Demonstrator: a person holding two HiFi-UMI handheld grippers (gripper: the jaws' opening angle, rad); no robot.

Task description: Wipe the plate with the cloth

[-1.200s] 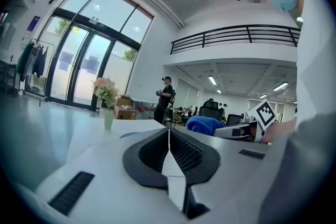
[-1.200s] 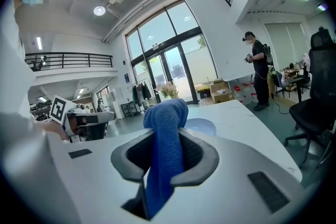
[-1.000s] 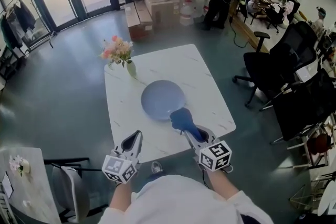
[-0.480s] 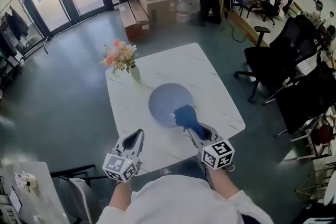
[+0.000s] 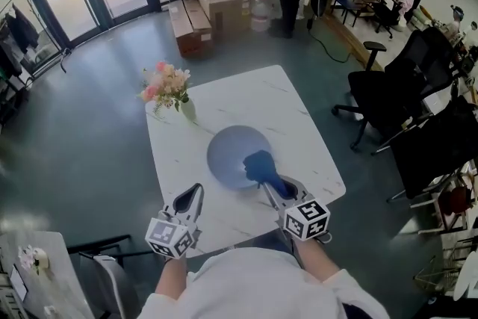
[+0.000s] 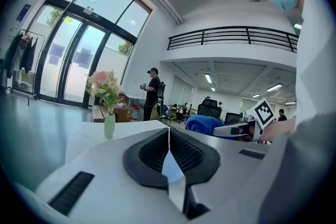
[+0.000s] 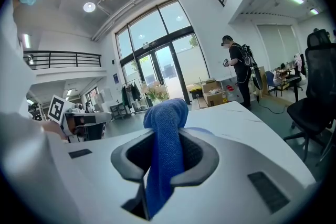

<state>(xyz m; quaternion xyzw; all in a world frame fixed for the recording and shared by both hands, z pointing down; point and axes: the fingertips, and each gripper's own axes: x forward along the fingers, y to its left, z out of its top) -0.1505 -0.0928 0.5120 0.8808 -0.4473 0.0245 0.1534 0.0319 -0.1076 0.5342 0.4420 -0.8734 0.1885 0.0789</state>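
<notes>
Plate [image 5: 226,148] is lying mid-table on the white table [image 5: 278,104], near a flower vase [image 5: 187,110]. Right gripper [image 5: 266,183] is clamping the blue cloth [image 5: 258,163] over the plate's near right edge. Left gripper [image 5: 196,192] is hovering closed and empty by the table's near edge.

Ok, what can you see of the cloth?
The cloth is deep blue with a looped, towel-like weave. It is bunched into a thick roll and clamped in the right claw, its rounded free end sticking out ahead. In the head view that end lies over the near right part of the plate; contact cannot be told.
</notes>
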